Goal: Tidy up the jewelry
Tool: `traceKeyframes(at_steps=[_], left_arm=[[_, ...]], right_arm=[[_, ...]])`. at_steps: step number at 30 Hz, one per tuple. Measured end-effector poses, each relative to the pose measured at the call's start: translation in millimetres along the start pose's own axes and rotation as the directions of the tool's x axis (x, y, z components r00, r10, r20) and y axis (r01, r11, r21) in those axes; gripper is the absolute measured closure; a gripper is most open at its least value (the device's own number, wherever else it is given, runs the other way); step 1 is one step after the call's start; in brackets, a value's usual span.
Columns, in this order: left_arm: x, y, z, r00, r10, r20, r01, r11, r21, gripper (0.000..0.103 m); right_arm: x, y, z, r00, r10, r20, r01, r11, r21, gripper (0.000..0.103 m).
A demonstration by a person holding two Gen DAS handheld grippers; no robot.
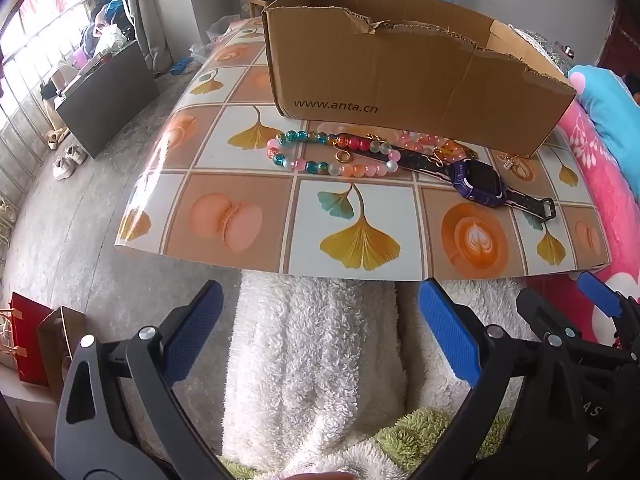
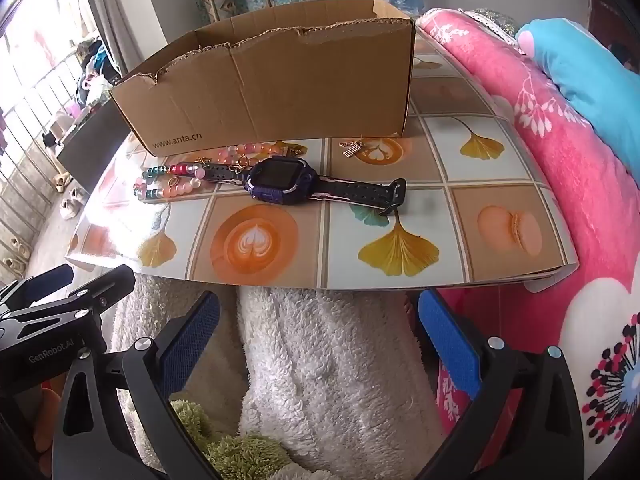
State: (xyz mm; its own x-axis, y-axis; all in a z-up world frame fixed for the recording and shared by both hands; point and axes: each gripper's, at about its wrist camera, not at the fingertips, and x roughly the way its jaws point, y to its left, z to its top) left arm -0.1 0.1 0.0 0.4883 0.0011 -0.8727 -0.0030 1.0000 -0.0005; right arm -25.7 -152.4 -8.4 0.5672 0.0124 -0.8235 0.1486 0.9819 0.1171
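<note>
A colourful bead bracelet [image 1: 320, 154] [image 2: 168, 184], a pink bead strand [image 1: 432, 146] [image 2: 256, 149], a gold ring [image 1: 344, 156], a small gold charm [image 1: 509, 163] [image 2: 351, 148] and a purple smartwatch [image 1: 478, 182] [image 2: 280, 184] lie on a patterned board [image 1: 248, 220] [image 2: 492, 168] in front of an open cardboard box [image 1: 400, 72] [image 2: 280, 92]. My left gripper [image 1: 320, 332] and right gripper [image 2: 320, 336] both stand open and empty, held short of the board's near edge, above white fleece-covered legs [image 1: 312, 360] [image 2: 328, 360].
A pink flowered blanket [image 2: 560, 140] and a blue cushion [image 2: 588, 80] lie to the right. On the left the floor holds shoes [image 1: 68, 160], a dark cabinet [image 1: 104, 96] and paper bags [image 1: 36, 344]. The other gripper shows at each view's side.
</note>
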Motion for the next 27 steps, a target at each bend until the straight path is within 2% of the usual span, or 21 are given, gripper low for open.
traceKeyframes(at_steps=[27], left_arm=[[1.9, 0.7, -0.8, 1.000, -0.007, -0.005, 0.007, 1.000, -0.005, 0.008]], right_arm=[[0.8, 4.9, 1.0, 1.000, -0.001, 0.001, 0.001, 1.000, -0.003, 0.006]])
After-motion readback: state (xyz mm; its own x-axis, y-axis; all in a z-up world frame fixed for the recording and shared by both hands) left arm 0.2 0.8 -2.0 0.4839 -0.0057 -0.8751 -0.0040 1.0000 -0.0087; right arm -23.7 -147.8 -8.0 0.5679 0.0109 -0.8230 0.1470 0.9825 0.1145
